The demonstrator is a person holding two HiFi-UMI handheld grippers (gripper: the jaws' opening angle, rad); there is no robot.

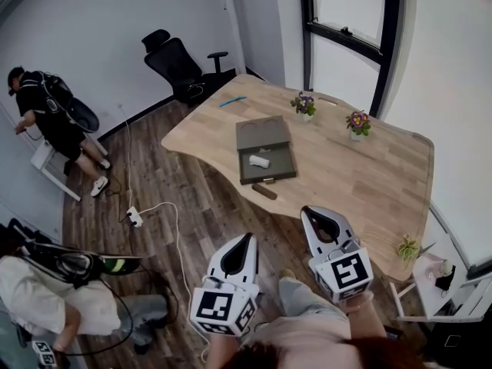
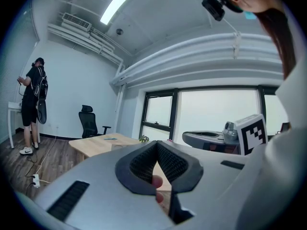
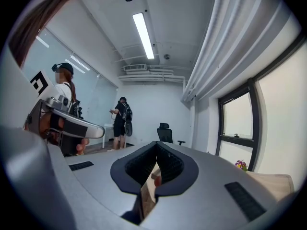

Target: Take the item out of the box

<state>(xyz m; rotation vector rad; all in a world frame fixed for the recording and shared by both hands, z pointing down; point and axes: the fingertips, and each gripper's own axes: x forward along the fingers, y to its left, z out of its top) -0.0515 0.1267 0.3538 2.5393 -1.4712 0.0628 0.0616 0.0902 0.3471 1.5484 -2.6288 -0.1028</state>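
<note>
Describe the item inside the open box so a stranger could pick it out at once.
Start at the big wooden table; a flat grey box lies open on it. The item is the small white object on the box's floor, the only pale thing there, unlike the dark bar lying on the table just outside the box.

The white thing (image 1: 260,161) in the box (image 1: 281,161) was too small to tell what it was. So was the dark thing (image 1: 264,191) beside the box. The picture's edge cut off a sitting person (image 1: 42,294).
</note>
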